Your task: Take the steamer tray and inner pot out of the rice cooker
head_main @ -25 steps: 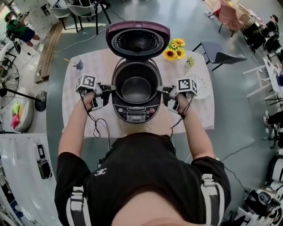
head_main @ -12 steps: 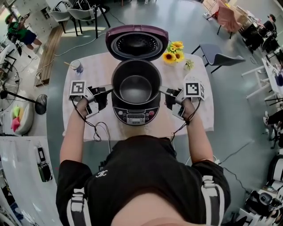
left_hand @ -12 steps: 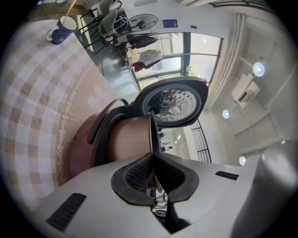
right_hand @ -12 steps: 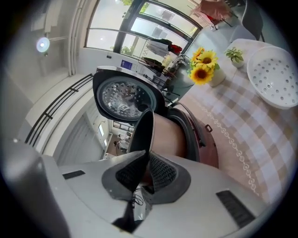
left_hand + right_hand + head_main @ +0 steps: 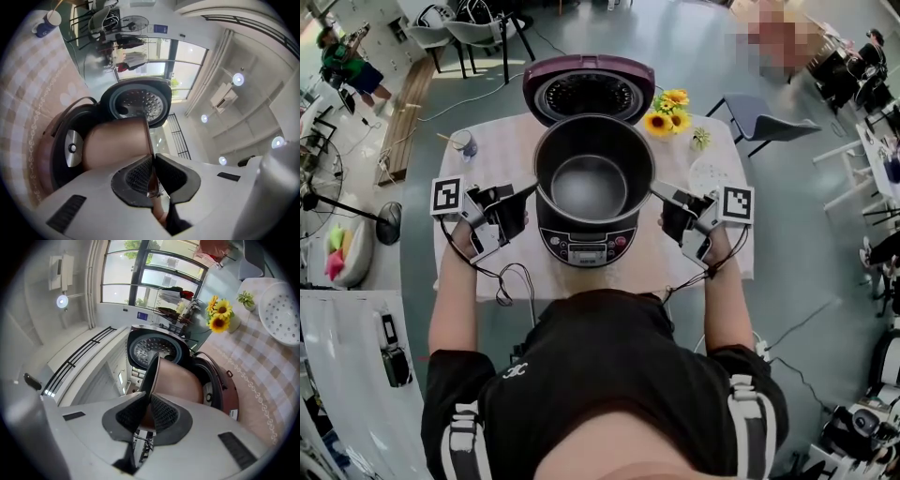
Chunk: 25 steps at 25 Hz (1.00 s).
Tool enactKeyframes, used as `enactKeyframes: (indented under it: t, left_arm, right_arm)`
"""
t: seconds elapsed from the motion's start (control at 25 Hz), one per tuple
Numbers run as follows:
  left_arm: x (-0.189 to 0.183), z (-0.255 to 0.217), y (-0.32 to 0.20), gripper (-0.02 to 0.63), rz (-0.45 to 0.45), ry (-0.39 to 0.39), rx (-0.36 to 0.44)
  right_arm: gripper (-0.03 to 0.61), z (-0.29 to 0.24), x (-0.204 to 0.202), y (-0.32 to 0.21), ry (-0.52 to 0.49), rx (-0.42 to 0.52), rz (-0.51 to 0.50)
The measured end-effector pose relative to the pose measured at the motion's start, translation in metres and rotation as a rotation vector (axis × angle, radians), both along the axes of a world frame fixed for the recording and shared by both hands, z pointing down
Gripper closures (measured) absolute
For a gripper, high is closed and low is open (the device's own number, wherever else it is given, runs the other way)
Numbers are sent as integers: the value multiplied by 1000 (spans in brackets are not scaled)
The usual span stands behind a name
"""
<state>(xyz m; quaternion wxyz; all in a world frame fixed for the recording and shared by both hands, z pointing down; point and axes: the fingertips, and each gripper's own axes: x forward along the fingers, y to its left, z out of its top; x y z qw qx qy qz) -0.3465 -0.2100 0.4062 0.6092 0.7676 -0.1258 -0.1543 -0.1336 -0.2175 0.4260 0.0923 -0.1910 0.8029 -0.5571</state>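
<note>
I have both grippers clamped on the inner pot (image 5: 591,183), a round dark metal bowl with a copper-coloured outer wall. The left gripper (image 5: 528,190) pinches its rim on the left side. In the left gripper view the jaws (image 5: 152,173) are nearly together, with only the thin lip between the ribbed pads. The right gripper (image 5: 659,192) does the same on the opposite side, and in its own view (image 5: 149,411) the pads squeeze the rim just as narrowly.

The pot hangs level between them over the maroon rice cooker (image 5: 588,246). Its copper wall (image 5: 117,143) shows outside the cooker's well. I cannot tell whether its base is fully clear.

The cooker sits at the middle of the table (image 5: 502,141), which has a pale checked cloth. The cooker's round lid (image 5: 589,94) is tipped open toward the far edge.

The white perforated steamer tray (image 5: 711,174) lies flat on the cloth near the right edge, apart from the cooker. A bunch of yellow sunflowers (image 5: 668,106) stands near the far right corner. A small blue-and-white cup (image 5: 464,139) is near the far left corner.
</note>
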Motion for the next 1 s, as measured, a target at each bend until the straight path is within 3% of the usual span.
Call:
enactKeyframes:
  t: [0.32, 0.48, 0.72, 1.0]
  left_arm:
    - [22, -17, 7, 595, 11, 53, 25]
    - [45, -24, 13, 595, 44, 11, 55]
    - [106, -26, 18, 595, 103, -15, 52]
    - [191, -22, 23, 595, 151, -19, 22]
  right_arm:
    - [544, -24, 23, 8, -41, 45, 39]
    - [543, -36, 46, 19, -56, 74, 72]
    - [543, -47, 108, 28, -61, 142, 138]
    - [541, -41, 192, 50, -38, 118, 204]
